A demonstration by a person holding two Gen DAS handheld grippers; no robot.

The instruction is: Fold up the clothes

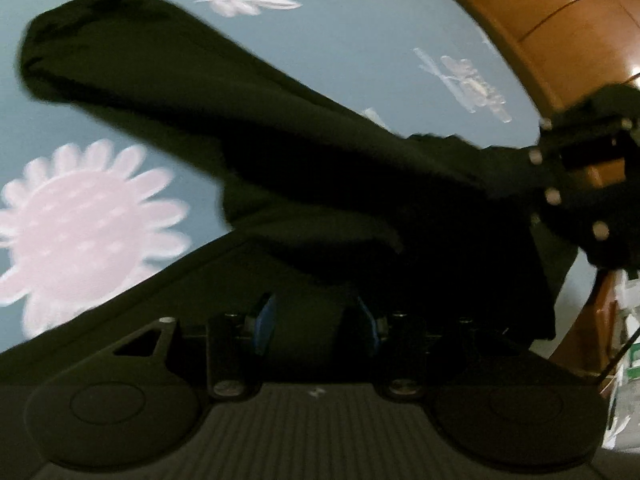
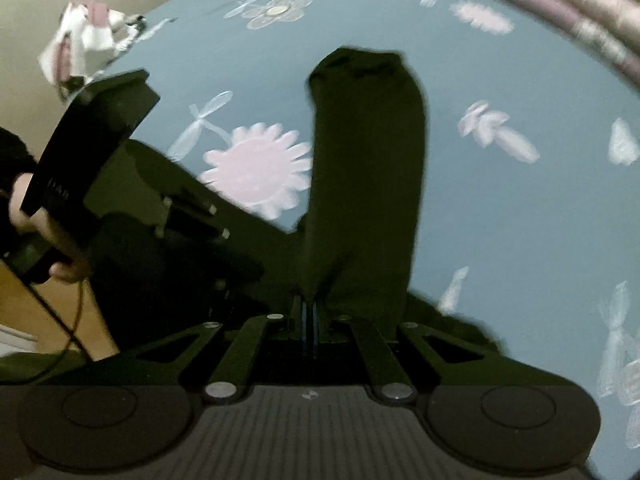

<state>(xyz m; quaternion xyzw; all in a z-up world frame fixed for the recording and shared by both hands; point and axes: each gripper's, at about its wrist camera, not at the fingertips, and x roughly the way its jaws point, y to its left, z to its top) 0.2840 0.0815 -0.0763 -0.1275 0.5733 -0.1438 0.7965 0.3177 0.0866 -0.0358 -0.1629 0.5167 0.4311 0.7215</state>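
A dark garment lies partly on a blue flower-print bedsheet and is lifted at its near end. In the left wrist view the cloth fills the gap between my left gripper's blue pads, which press on a thick bunch of it. My right gripper shows at the right edge with the fabric stretched towards it. In the right wrist view my right gripper is shut, pinching a fold of the garment, whose long part runs away from it over the sheet. A hand holds the left gripper at the left.
A wooden bed frame curves along the sheet's far right edge. A white and pink cloth lies at the sheet's far left corner. A rolled pink quilt borders the top right. A cable hangs below the left gripper.
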